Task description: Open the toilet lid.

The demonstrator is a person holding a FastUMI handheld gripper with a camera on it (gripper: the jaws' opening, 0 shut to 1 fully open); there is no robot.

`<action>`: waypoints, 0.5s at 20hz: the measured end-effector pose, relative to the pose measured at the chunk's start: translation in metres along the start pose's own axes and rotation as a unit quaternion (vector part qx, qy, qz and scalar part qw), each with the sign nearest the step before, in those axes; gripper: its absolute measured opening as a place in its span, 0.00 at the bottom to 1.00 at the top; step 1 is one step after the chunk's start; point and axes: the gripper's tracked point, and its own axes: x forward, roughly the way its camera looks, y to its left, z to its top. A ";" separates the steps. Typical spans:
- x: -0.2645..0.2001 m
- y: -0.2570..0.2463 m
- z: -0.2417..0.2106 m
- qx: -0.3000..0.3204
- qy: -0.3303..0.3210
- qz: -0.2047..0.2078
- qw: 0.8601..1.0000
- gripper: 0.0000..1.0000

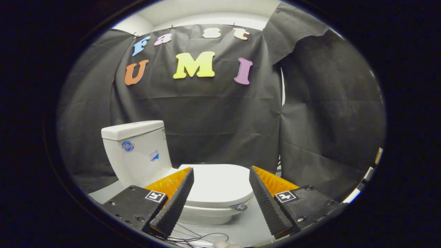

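the gripper [221, 172] stands wide apart, its two fingers [175, 203] spread with nothing between them and touching nothing. just ahead of them, seen through the gap, the toilet lid [217, 182] lies flat and closed on the bowl of the white toilet [137, 155]. the tank rises beyond the left finger, against the black cloth wall [213, 120]. thin dark wires [193, 237] lie on the pale floor [248, 227] below the fingers.
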 end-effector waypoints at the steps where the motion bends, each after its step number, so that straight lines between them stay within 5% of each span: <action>1: 0.005 0.000 0.001 0.005 -0.001 0.002 1.000 1.00; 10: 0.056 -0.021 0.019 0.068 0.022 0.036 0.997 1.00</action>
